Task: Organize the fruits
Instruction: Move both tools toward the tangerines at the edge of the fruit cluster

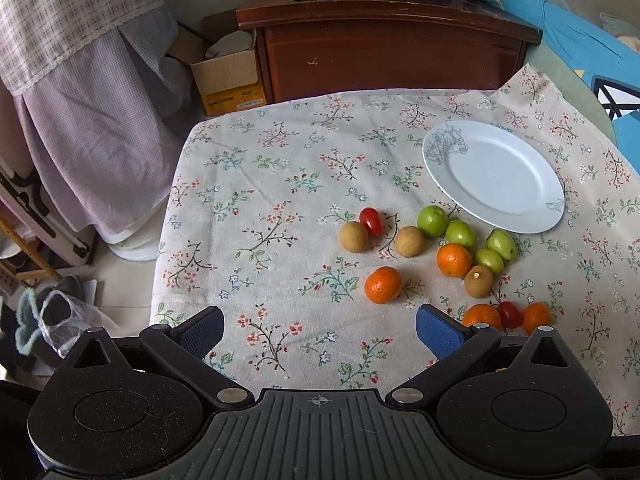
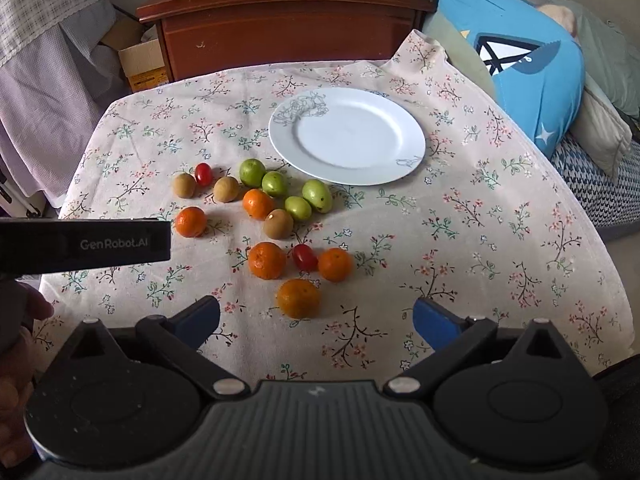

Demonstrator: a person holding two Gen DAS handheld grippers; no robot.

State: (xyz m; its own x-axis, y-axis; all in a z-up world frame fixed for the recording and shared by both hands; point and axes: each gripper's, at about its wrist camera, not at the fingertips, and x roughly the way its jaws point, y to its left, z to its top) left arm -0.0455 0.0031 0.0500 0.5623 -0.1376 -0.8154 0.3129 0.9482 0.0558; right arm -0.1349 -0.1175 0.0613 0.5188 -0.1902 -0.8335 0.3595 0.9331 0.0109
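A white plate lies empty on the flowered tablecloth. In front of it lie loose fruits: several oranges, several green fruits, brown round fruits and two red cherry tomatoes. My left gripper is open and empty, above the cloth to the left of the fruits. My right gripper is open and empty, with the nearest orange just ahead between its fingers. The left gripper's body shows at the left in the right wrist view.
A brown wooden cabinet with boxes on top stands behind the table. A cardboard box sits beside it on the floor. Blue bedding lies to the right. The table's left edge drops to a cluttered floor.
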